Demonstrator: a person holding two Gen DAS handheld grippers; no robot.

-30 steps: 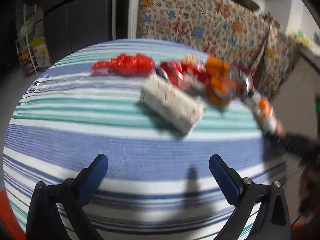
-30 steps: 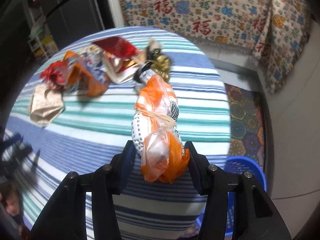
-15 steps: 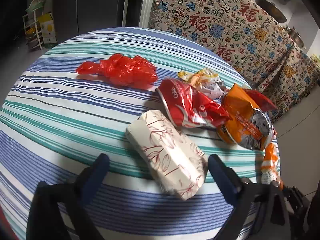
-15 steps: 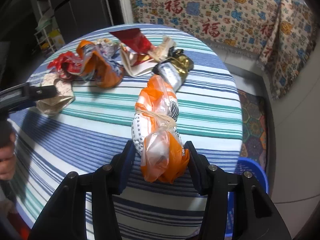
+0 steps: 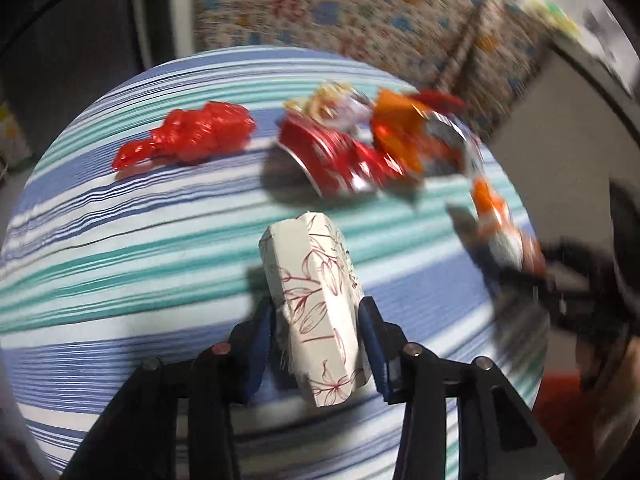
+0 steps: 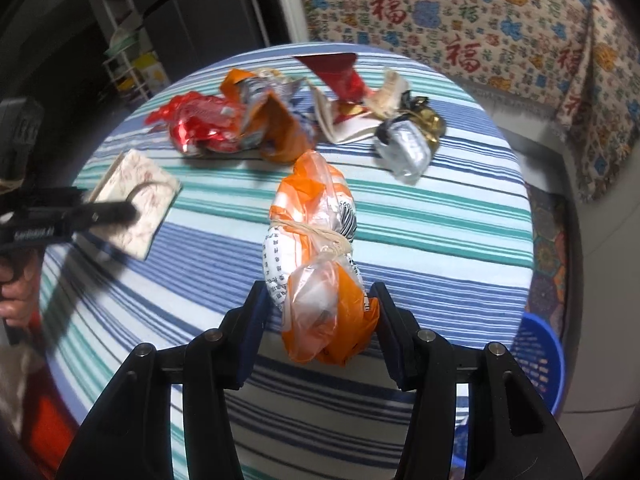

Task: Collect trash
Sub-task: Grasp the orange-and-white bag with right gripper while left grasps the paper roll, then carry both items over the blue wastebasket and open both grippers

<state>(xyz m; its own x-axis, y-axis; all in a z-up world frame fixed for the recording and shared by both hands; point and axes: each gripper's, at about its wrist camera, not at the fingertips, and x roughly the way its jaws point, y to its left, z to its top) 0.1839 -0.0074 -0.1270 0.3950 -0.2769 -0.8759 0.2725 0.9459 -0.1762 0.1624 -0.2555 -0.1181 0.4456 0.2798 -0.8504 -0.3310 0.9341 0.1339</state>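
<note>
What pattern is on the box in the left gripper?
Cream box with red line-drawn leaves, clearest in the left wrist view.

The striped tablecloth (image 6: 440,216) looks like matt woven cloth. The floral carton (image 5: 316,308) is matt paper. The orange bag (image 6: 320,280) at centre is thin, glossy plastic, as is the red bag (image 5: 192,140) at upper left. The crushed can (image 5: 332,160) is shiny metal.

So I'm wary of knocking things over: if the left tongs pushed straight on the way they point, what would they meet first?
The left tongs, just closing around the white floral carton, would likely press it into the striped tablecloth; further along lies the crushed red can, though depth is unclear.
</note>
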